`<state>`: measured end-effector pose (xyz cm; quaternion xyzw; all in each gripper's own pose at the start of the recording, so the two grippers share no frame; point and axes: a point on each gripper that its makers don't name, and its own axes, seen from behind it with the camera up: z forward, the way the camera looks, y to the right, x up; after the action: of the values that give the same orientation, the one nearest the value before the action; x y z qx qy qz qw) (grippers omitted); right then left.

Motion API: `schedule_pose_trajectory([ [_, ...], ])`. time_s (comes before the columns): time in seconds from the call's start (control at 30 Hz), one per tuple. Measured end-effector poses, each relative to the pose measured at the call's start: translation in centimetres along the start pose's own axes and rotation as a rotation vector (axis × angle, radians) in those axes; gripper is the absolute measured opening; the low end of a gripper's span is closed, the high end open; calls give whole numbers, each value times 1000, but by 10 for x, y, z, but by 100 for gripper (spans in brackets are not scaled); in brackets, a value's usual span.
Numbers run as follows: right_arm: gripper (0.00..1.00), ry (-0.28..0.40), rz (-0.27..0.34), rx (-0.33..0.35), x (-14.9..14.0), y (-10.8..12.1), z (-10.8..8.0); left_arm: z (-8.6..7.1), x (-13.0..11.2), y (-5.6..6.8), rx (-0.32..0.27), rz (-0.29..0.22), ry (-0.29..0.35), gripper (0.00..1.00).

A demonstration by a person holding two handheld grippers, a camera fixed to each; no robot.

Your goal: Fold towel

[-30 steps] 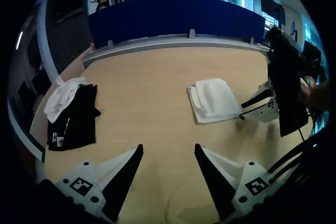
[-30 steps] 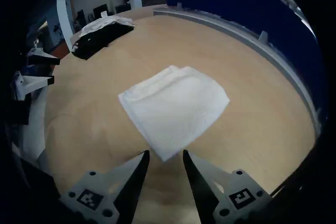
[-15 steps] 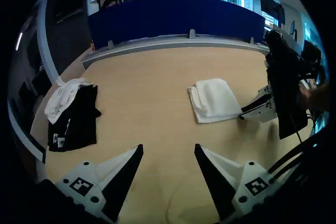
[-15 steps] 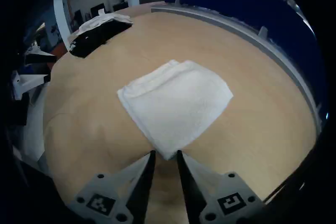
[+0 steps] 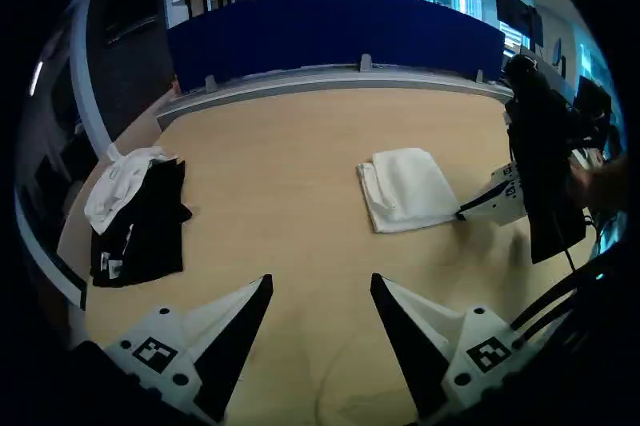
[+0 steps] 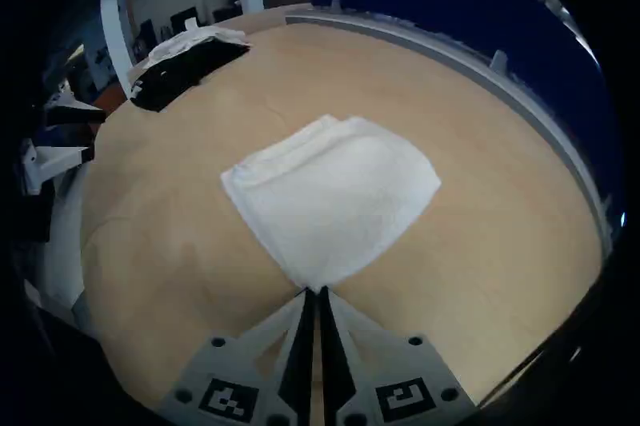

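Clearly, the right gripper [image 6: 314, 292] has its 2 fingers drawn together, with only a thin slit between them, and they pinch the nearest corner of the towel [image 6: 332, 202]. The towel is white and folded into a thick, roughly square pad. It lies flat on the light wooden table [image 6: 488, 186], spreading away from the pinched corner toward the middle of the tabletop.

Seen from the left gripper view, the same towel [image 5: 406, 190] sits ahead and to the right. The right gripper [image 5: 462, 214] meets its right-hand corner, and a hand [image 5: 598, 183] holds that tool from behind.

The left gripper [image 5: 320, 278] has its 2 fingers spread wide with nothing between them. It hangs over bare wood, well apart from the towel. In the right gripper view it appears at the far left edge [image 6: 98, 134], also clear of the cloth.

A pile of clothes [image 5: 136, 214], black with white pieces on top, rests near the table's far left edge, well away from the towel and both tools. A blue partition [image 5: 336, 26] stands along the back of the table.
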<state>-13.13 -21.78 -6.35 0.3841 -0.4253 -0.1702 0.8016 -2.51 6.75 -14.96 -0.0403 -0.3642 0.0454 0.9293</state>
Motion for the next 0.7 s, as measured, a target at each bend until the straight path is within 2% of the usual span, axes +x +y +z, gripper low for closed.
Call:
schedule_pose_trajectory([
  [0.3, 4, 30, -19, 1, 15, 2, -10, -1, 1, -2, 4, 2, 1, 90],
  [0.7, 4, 120, -64, -18, 71, 10, -33, -2, 2, -3, 4, -3, 6, 90],
])
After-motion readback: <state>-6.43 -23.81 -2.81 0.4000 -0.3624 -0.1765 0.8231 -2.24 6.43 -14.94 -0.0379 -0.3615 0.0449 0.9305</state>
